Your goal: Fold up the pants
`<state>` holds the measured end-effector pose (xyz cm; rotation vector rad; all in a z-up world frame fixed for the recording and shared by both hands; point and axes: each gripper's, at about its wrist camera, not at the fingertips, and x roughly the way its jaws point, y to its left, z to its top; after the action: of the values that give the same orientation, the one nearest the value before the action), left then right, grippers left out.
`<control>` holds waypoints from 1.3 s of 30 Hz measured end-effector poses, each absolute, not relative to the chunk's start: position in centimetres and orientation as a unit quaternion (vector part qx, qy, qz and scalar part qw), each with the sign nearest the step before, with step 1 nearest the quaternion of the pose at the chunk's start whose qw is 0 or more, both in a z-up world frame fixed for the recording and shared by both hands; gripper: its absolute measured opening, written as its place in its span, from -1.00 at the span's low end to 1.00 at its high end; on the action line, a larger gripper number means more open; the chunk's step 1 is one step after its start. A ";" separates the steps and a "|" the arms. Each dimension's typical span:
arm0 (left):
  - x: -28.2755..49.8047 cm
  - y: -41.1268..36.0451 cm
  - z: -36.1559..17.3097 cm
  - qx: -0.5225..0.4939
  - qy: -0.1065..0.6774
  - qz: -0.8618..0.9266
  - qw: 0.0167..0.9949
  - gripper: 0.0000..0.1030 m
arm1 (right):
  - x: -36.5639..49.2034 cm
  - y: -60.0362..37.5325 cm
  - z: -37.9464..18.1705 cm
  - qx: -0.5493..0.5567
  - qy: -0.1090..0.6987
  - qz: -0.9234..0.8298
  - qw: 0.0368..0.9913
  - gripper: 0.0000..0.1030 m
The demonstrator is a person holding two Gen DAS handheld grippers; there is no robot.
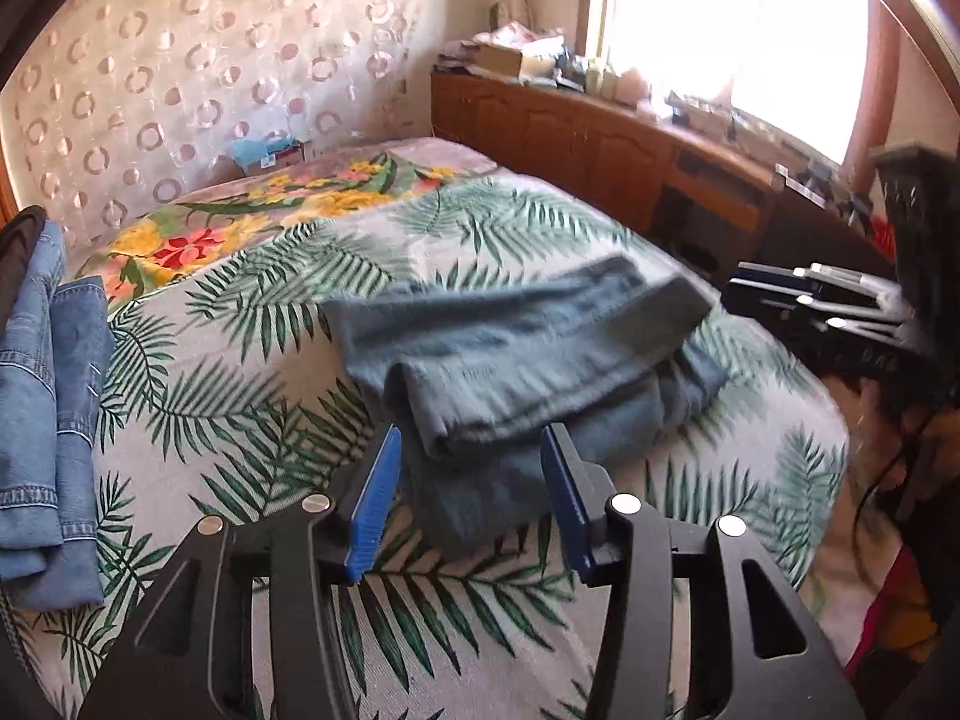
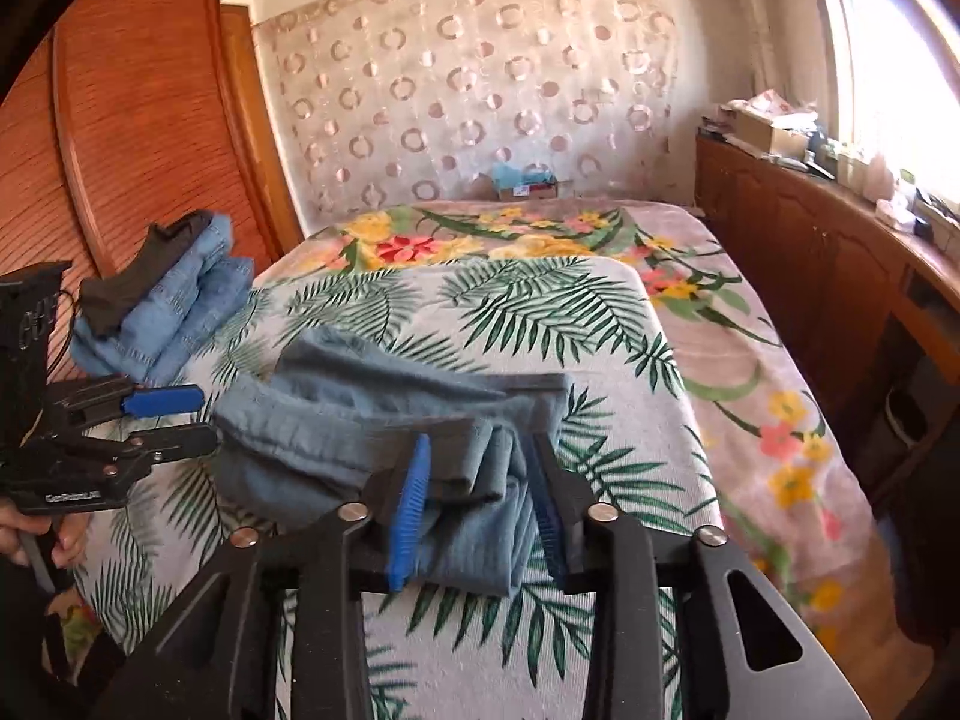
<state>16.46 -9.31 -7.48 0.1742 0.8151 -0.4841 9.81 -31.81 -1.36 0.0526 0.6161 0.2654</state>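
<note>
Grey-blue pants (image 1: 510, 354) lie folded in a loose bundle on the palm-leaf bedspread (image 1: 252, 324). In the left wrist view my left gripper (image 1: 474, 456) is open, its blue pads either side of the bundle's near fold, not clamped. In the right wrist view the pants (image 2: 372, 420) lie just ahead of my right gripper (image 2: 480, 462), which is open with cloth between the pads. The left gripper (image 2: 174, 420) shows at the left there, open. The right gripper (image 1: 774, 288) shows at the right of the left wrist view.
A stack of folded blue jeans (image 1: 48, 396) sits at the bed's left edge, with a dark garment (image 2: 144, 276) on top. A wooden cabinet (image 1: 600, 144) with clutter runs under the window. A wooden wardrobe (image 2: 150, 120) stands left of the bed.
</note>
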 end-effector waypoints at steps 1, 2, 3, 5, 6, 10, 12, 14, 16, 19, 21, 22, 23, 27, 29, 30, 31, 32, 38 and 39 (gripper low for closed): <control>16.5 -9.4 -7.7 0.088 0.395 -0.231 0.885 -0.04 | 9.8 -31.7 -1.7 0.018 0.308 0.132 0.942 -0.27; 16.7 -9.5 -8.1 0.093 0.401 -0.227 0.883 -0.04 | 9.8 -31.6 -2.1 0.009 0.315 0.132 0.940 -0.27; 17.2 -9.5 -8.5 0.096 0.407 -0.221 0.881 -0.04 | 9.9 -31.4 -2.6 0.000 0.321 0.133 0.938 -0.27; 17.5 -9.4 -8.8 0.097 0.410 -0.214 0.881 -0.04 | 10.2 -31.3 -3.1 -0.009 0.331 0.132 0.934 -0.27; 17.8 -9.4 -8.9 0.098 0.411 -0.212 0.881 -0.04 | 10.5 -31.3 -3.2 -0.012 0.335 0.132 0.933 -0.27; 18.7 -9.6 -9.1 0.105 0.418 -0.205 0.879 -0.04 | 12.2 -30.6 -3.2 -0.035 0.347 0.129 0.928 -0.27; 19.5 -9.8 -9.3 0.115 0.420 -0.202 0.877 -0.04 | 13.3 -30.1 -3.2 -0.053 0.356 0.127 0.924 -0.27; 20.3 -9.9 -9.4 0.114 0.421 -0.197 0.878 -0.04 | 14.1 -29.9 -3.1 -0.065 0.358 0.121 0.924 -0.27; 21.2 -9.8 -9.3 0.107 0.421 -0.193 0.880 -0.04 | 14.9 -29.5 -2.9 -0.070 0.356 0.119 0.924 -0.27; 22.5 -9.6 -9.2 0.091 0.423 -0.186 0.882 -0.04 | 15.7 -29.3 -2.3 -0.070 0.345 0.115 0.929 -0.27; 23.0 -9.5 -9.0 0.083 0.422 -0.182 0.884 -0.04 | 16.4 -29.3 -2.0 -0.063 0.338 0.109 0.933 -0.27; 23.3 -9.5 -8.8 0.081 0.421 -0.179 0.886 -0.04 | 16.8 -29.3 -2.0 -0.058 0.335 0.103 0.935 -0.27; 23.4 -9.4 -8.6 0.079 0.416 -0.174 0.889 -0.04 | 17.2 -29.5 -2.0 -0.052 0.331 0.093 0.937 -0.27; 23.5 -8.7 -8.0 0.061 0.406 -0.164 0.897 -0.04 | 18.0 -30.2 -2.1 -0.023 0.322 0.077 0.943 -0.27; 23.0 -8.3 -7.6 0.060 0.402 -0.163 0.899 -0.04 | 18.0 -30.2 -2.4 -0.018 0.324 0.079 0.943 -0.27; 22.7 -8.2 -7.4 0.060 0.398 -0.164 0.901 -0.04 | 18.0 -30.0 -2.5 -0.019 0.324 0.079 0.943 -0.27; 22.6 -8.0 -7.2 0.060 0.396 -0.164 0.901 -0.04 | 18.0 -29.9 -2.7 -0.022 0.324 0.079 0.942 -0.27; 22.3 -7.9 -7.0 0.058 0.393 -0.167 0.903 -0.04 | 17.9 -29.8 -2.8 -0.022 0.325 0.081 0.942 -0.27; 20.6 -7.5 -5.8 0.050 0.376 -0.188 0.906 -0.04 | 17.9 -31.0 -2.4 0.003 0.324 0.097 0.941 -0.27; 20.5 -7.7 -5.7 0.052 0.375 -0.192 0.905 -0.04 | 17.9 -31.1 -2.2 0.008 0.322 0.101 0.941 -0.27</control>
<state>20.49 -7.65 -5.75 0.1071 0.7745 -0.3962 17.87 -31.14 -2.24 0.0169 0.6563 0.2060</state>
